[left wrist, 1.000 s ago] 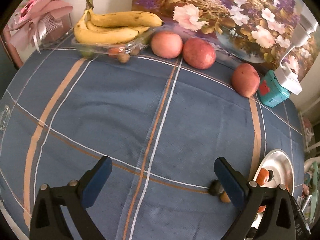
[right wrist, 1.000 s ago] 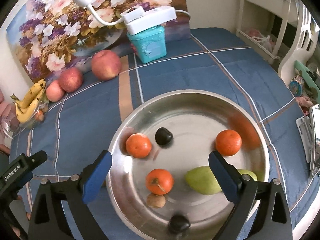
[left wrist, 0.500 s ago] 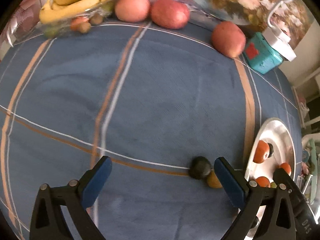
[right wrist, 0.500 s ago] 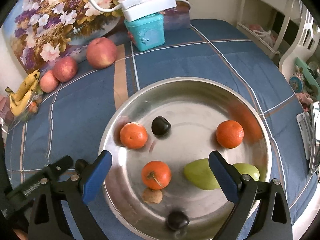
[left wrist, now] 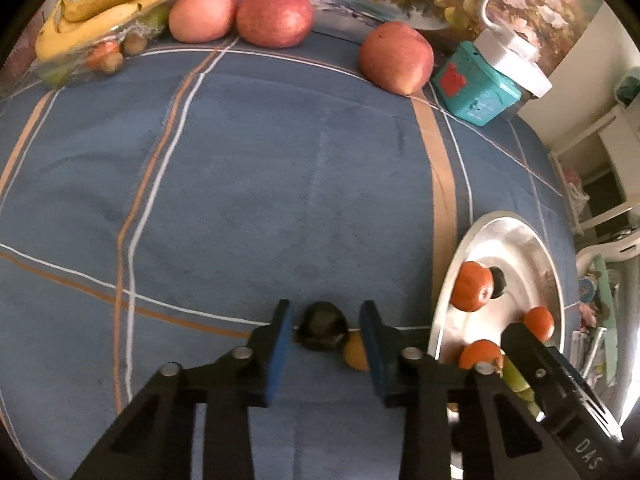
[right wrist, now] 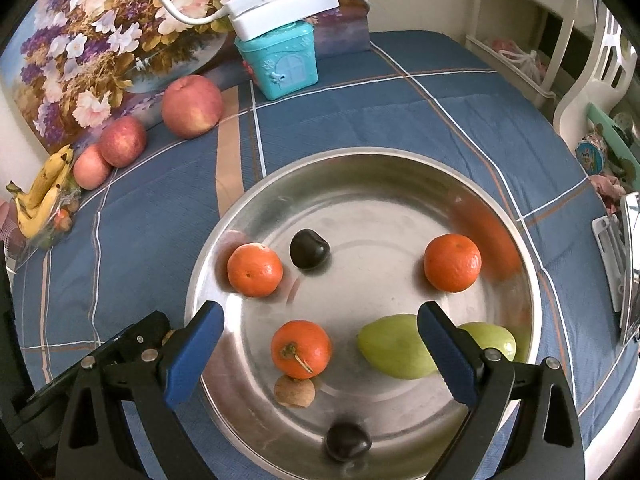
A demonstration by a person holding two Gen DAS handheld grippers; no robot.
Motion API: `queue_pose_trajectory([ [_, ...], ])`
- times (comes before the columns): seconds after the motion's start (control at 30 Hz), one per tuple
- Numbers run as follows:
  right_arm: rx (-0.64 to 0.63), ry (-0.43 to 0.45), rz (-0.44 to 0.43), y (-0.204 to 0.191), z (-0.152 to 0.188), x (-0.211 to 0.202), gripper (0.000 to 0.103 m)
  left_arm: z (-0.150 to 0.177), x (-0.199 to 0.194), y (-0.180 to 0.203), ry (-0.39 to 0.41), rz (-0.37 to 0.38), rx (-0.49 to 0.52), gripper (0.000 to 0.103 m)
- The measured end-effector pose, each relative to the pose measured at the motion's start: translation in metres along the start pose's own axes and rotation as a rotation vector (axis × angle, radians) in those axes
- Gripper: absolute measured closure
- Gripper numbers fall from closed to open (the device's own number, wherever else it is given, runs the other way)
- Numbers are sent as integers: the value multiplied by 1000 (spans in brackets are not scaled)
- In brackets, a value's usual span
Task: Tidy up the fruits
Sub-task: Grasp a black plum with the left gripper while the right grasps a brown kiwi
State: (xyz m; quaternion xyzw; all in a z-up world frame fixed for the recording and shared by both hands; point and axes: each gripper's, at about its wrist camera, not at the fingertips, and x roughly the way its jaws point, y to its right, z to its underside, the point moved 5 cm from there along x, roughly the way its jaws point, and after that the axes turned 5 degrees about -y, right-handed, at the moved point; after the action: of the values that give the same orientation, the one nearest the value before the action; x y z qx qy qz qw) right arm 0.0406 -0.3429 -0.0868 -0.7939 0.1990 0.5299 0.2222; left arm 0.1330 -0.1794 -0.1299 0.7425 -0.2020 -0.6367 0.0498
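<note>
My left gripper (left wrist: 325, 330) has its blue pads on either side of a small dark round fruit (left wrist: 322, 325) lying on the blue cloth; a narrow gap shows on each side. A small yellow-brown fruit (left wrist: 355, 351) lies against it, partly behind the right pad. The steel bowl (right wrist: 400, 168) holds three oranges (right wrist: 254, 269), two green fruits (right wrist: 396, 346), two dark fruits (right wrist: 309, 248) and a brown nut (right wrist: 294, 390). My right gripper (right wrist: 320, 344) hangs open and empty over the bowl. The bowl also shows in the left wrist view (left wrist: 516, 236).
Three red apples (left wrist: 395, 62) and a bunch of bananas (left wrist: 100, 4) on a clear tray line the far edge by a flower painting. A teal tin (left wrist: 476, 84) with a white lamp base stands at the back right. A white chair (right wrist: 592, 92) stands beyond the table.
My left gripper moved forward and right to the dark fruit and narrowed around it. The right gripper stayed open over the bowl, shifting slightly.
</note>
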Motion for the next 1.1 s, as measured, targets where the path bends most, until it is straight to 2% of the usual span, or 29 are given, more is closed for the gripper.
queue_pose_trajectory([
  [0.1, -1, 0, -2, 0, -1, 0, 6, 0, -2, -2, 1, 6, -12, 79],
  [0.23, -1, -2, -6, -1, -1, 0, 6, -1, -4, -7, -6, 56, -51, 80],
  [0.43, -5, -9, -31, -12, -1, -2, 6, -14, -20, -31, 31, 58, -139, 80],
  [0.67, -133, 6, -91, -67, -4, -9, 6, -20, -43, -76, 83, 47, -245, 80],
  [0.83, -238, 15, -106, -106, 14, -8, 6, -23, -50, -98, 94, 68, -304, 80],
  [0.9, -262, 3, -103, -116, 20, -4, 11, -19, -56, -105, 97, 79, -315, 80],
  [0.97, -274, -9, -110, -123, 25, 1, 35, -18, -57, -108, 100, 83, -320, 80],
  [1.1, -293, -37, -98, -129, 33, 8, 41, -19, -57, -109, 99, 100, -325, 80],
])
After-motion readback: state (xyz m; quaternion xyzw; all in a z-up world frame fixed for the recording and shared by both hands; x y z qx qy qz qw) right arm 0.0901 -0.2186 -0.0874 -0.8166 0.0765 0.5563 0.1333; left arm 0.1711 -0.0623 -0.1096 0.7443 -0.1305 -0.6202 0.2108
